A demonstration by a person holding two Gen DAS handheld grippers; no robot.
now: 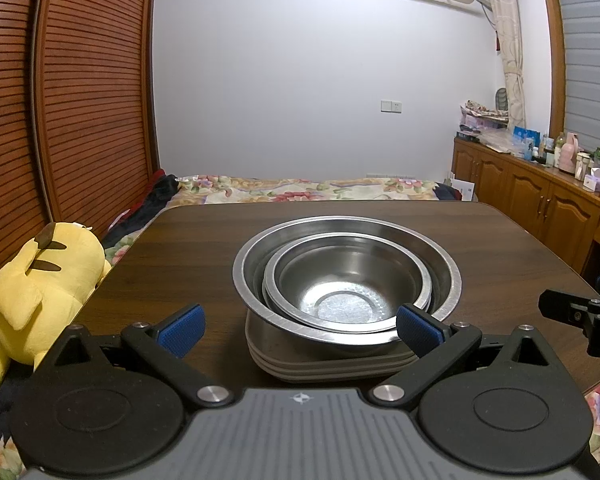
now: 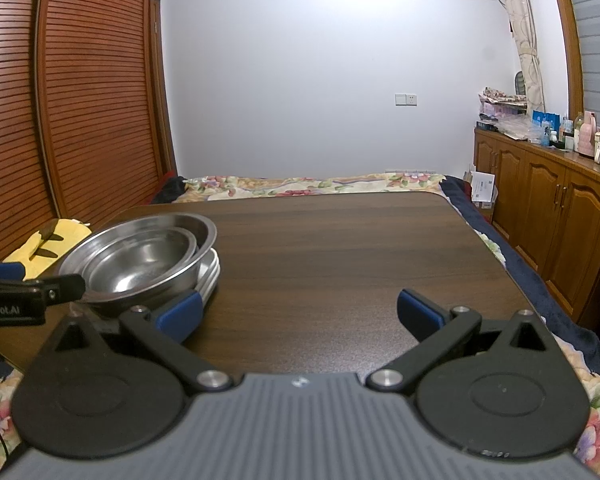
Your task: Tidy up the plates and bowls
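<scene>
Both the left tongs (image 1: 298, 326) and right tongs (image 2: 298, 312) gape empty, so a nudge could slide the nested bowls (image 1: 346, 276) off the plates (image 1: 332, 364).

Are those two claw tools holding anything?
No. Left gripper and right gripper are both open, empty, near the nested steel bowls.

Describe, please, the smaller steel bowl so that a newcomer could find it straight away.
On the dark wooden table stands one stack: grey plates at the bottom and a wide steel bowl on them. The smaller steel bowl is nested inside that wide one; it is the innermost, topmost piece.
</scene>
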